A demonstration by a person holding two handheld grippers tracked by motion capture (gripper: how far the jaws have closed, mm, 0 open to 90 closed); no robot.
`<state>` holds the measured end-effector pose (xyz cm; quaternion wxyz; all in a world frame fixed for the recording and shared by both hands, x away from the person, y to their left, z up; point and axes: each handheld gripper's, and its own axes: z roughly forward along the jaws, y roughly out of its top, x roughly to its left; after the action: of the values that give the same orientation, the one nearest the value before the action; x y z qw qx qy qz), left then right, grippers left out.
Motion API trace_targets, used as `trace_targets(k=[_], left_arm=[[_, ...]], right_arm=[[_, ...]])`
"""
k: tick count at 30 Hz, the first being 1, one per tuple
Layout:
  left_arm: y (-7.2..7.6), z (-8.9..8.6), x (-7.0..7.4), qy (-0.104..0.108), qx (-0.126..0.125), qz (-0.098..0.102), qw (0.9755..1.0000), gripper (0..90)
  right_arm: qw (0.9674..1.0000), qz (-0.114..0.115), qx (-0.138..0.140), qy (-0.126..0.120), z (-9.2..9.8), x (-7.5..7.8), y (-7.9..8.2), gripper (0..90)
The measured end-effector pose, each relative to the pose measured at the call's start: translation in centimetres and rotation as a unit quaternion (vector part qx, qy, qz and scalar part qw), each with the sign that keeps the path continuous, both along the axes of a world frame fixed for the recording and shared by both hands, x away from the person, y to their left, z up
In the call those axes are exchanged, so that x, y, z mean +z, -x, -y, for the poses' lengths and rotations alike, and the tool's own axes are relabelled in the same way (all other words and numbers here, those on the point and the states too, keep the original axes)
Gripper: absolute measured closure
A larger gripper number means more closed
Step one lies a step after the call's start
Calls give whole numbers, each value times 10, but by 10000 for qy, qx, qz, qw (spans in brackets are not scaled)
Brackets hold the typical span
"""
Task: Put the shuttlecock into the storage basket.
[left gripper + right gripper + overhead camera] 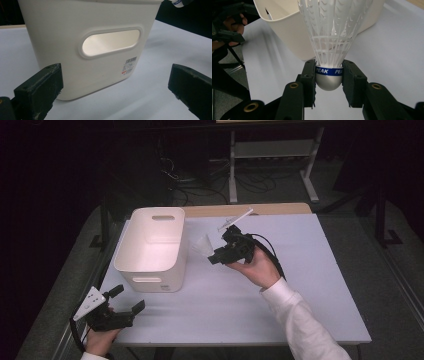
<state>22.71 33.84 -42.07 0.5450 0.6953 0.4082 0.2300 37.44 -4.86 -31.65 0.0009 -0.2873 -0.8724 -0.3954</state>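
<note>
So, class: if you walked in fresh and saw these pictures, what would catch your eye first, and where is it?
First, the white shuttlecock, clamped by its silver base between the right gripper jaws, beside the bin. Next, the white bin with handle slots, standing on the left of the pale table. The left gripper rests open at the table's near left corner.

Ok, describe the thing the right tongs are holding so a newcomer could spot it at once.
Start at the white bin on the pale table. Just beside its right wall, the right tongs are shut on a shuttlecock. It is the one feathery thing there: a white plastic skirt over a rounded silver cap with a blue band reading PEAK.
</note>
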Motion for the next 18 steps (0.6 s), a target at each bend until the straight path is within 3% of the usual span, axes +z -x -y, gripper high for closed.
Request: trace_targets(k=[18], left_arm=[[-1, 0, -1, 23, -6, 4, 10000, 0]], right_arm=[[9999, 38, 166, -28, -22, 9, -2, 632]])
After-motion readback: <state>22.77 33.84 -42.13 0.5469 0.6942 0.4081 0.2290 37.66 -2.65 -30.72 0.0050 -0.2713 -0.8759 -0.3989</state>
